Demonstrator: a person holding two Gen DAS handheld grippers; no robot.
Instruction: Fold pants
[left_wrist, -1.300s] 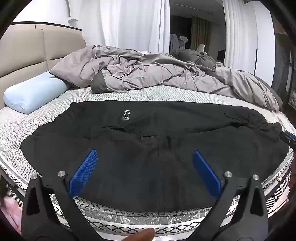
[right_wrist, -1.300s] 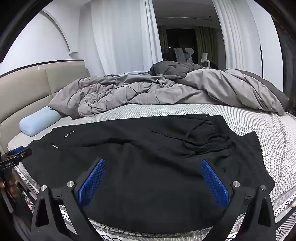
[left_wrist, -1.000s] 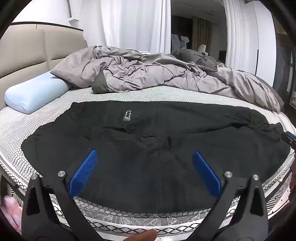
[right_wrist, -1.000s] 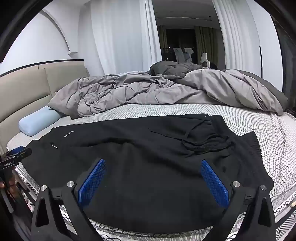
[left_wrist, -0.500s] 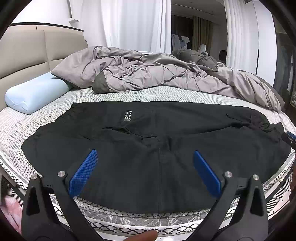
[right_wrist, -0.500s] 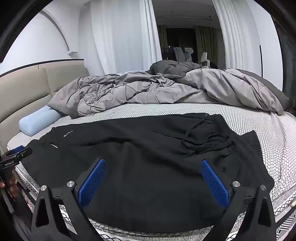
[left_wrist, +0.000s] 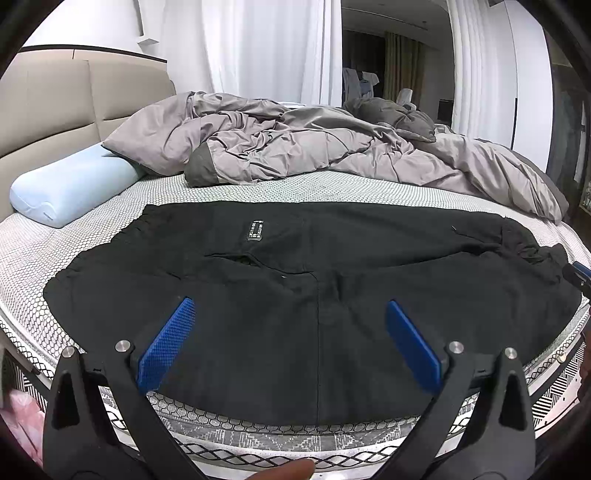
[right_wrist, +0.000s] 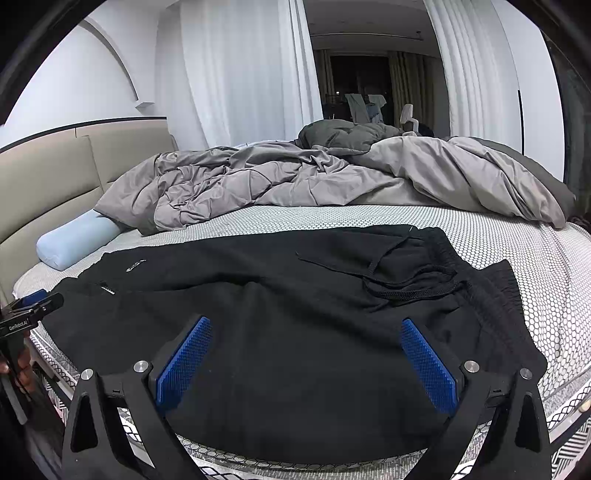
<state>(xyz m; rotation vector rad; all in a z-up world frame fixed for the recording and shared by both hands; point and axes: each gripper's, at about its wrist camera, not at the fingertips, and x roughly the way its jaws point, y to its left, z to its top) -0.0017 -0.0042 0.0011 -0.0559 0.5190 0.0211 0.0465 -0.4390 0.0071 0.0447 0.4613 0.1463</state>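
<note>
**A:** How do the jaws stand?

**B:** Both are spread wide with nothing between them. The left gripper (left_wrist: 286, 338) hovers over the near edge of the bed, its blue pads (left_wrist: 166, 345) apart above black cloth. The right gripper (right_wrist: 306, 363) is the same, its ribbed blue pads (right_wrist: 428, 363) wide apart over the cloth and not pinching it.

**A:** And the pants?

**B:** The black pants (left_wrist: 314, 295) lie spread flat across the near half of the mattress (left_wrist: 44, 251), lengthwise from left to right. In the left wrist view a small white-lettered label (left_wrist: 255, 230) sits on the farther leg, and a seam runs toward the camera between the pads. In the right wrist view the waistband end (right_wrist: 491, 295) is to the right, with a drawstring (right_wrist: 406, 291) looped loosely across it.

**A:** Do the grippers see each other?

**B:** Yes. The left gripper's tip shows at the far left of the right wrist view (right_wrist: 31, 310), by the leg end of the pants. A blue-tipped piece at the right edge of the left wrist view, by the waistband end, seems to be the right gripper (left_wrist: 580, 275).

**A:** What lies beyond?

**B:** A rumpled grey duvet (left_wrist: 295, 147) is heaped along the far side of the mattress. A pale blue bolster pillow (left_wrist: 70, 184) rests at the left against the beige padded headboard (left_wrist: 55, 103). White curtains (right_wrist: 243, 74) hang behind.
</note>
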